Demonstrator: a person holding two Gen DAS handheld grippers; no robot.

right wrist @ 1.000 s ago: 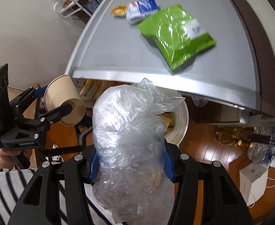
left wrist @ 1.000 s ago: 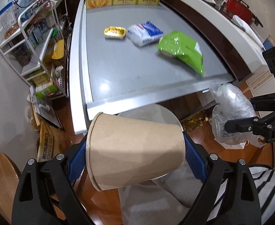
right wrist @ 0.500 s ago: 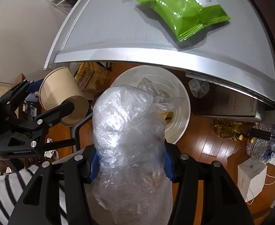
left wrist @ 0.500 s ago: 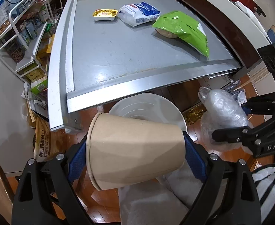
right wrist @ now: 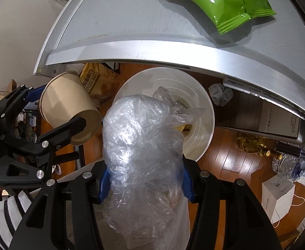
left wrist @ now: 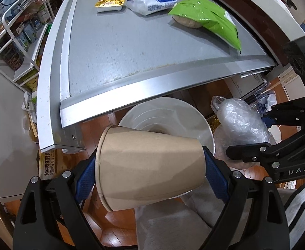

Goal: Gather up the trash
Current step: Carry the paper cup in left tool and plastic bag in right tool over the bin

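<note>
My left gripper (left wrist: 150,170) is shut on a brown paper cup (left wrist: 148,166), held on its side just above the near rim of a white round bin (left wrist: 198,116) on the floor. My right gripper (right wrist: 145,181) is shut on a crumpled clear plastic bag (right wrist: 142,145), held over the bin (right wrist: 204,108), which has some scraps inside. The cup also shows in the right wrist view (right wrist: 69,106), left of the bin. The bag also shows in the left wrist view (left wrist: 244,123), right of the bin.
A grey metal table (left wrist: 131,41) juts over the bin's far side, carrying a green snack bag (left wrist: 210,18), a blue-white packet (left wrist: 150,0) and a gold foil tray (left wrist: 109,4). A flour sack (right wrist: 94,81), bottles (right wrist: 254,145) and a white box (right wrist: 277,198) sit on the wooden floor.
Both grippers have moved up and forward with their loads, so the table edge and the bin have come lower and closer in view. Both grips are unchanged.
</note>
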